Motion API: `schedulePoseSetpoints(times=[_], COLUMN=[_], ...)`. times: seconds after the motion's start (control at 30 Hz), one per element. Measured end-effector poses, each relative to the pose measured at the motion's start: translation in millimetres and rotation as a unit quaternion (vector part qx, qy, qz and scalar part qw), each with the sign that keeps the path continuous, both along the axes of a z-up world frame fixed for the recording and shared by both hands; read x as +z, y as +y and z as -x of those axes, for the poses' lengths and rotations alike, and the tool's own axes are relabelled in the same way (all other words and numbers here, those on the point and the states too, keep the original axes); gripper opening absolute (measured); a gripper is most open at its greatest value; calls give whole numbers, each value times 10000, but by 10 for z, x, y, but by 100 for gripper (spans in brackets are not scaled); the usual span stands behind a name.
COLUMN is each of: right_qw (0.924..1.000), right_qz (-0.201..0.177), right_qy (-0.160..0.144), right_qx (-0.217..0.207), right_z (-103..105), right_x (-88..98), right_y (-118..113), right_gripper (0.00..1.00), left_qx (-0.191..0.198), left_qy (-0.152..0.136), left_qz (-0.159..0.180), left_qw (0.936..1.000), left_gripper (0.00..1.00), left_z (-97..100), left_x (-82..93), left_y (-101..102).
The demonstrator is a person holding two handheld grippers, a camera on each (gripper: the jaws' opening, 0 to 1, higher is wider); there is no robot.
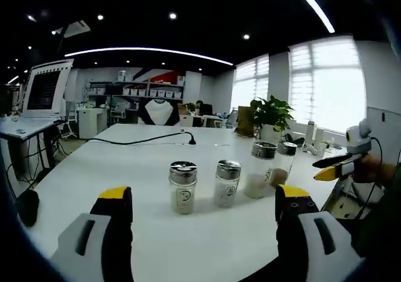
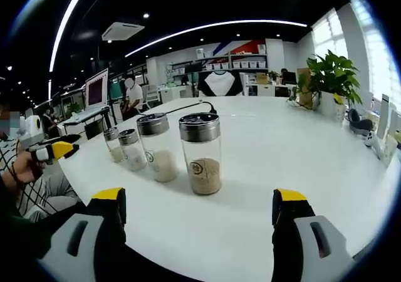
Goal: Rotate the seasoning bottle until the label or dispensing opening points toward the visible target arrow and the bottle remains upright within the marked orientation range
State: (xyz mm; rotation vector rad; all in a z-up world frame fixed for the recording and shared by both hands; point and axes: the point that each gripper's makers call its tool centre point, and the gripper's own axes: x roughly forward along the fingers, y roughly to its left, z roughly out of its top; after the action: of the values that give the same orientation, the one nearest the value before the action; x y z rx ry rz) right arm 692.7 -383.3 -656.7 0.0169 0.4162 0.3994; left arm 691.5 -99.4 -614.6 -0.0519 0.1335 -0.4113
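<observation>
4 seasoning bottles [image 1: 183,187] upright on table [image 1: 125,163]; both grippers apart, empty

A large white table [image 1: 144,169] carries four clear seasoning bottles [image 1: 182,187] with metal lids, standing in a row near its middle. A black cable [image 1: 141,141] and a potted plant [image 1: 270,120] sit toward its far edge.

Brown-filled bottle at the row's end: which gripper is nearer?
Right. The brown-filled bottle stands just ahead of the right gripper, centred between its open jaws. For the left gripper it is the farthest bottle in the row, beyond three others.
</observation>
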Motion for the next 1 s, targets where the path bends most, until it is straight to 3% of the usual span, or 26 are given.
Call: schedulePoseSetpoints(times=[0.1,0.5,1.0], right_qw=[10000,9997,9989], right_qz=[-12,-100,-257], right_qy=[-48,-160,-225], right_qx=[0,-135,-329], right_z=[17,139,326], right_x=[6,176,315], right_y=[17,-5,-57], right_gripper=[100,100,100], left_qx=[39,225,353], left_qy=[-113,-408,-439], left_qz=[-107,38,89], left_qw=[9999,9989,9984], left_gripper=[100,100,100], left_z=[42,178,364], left_x=[46,342,495], left_y=[0,91,75])
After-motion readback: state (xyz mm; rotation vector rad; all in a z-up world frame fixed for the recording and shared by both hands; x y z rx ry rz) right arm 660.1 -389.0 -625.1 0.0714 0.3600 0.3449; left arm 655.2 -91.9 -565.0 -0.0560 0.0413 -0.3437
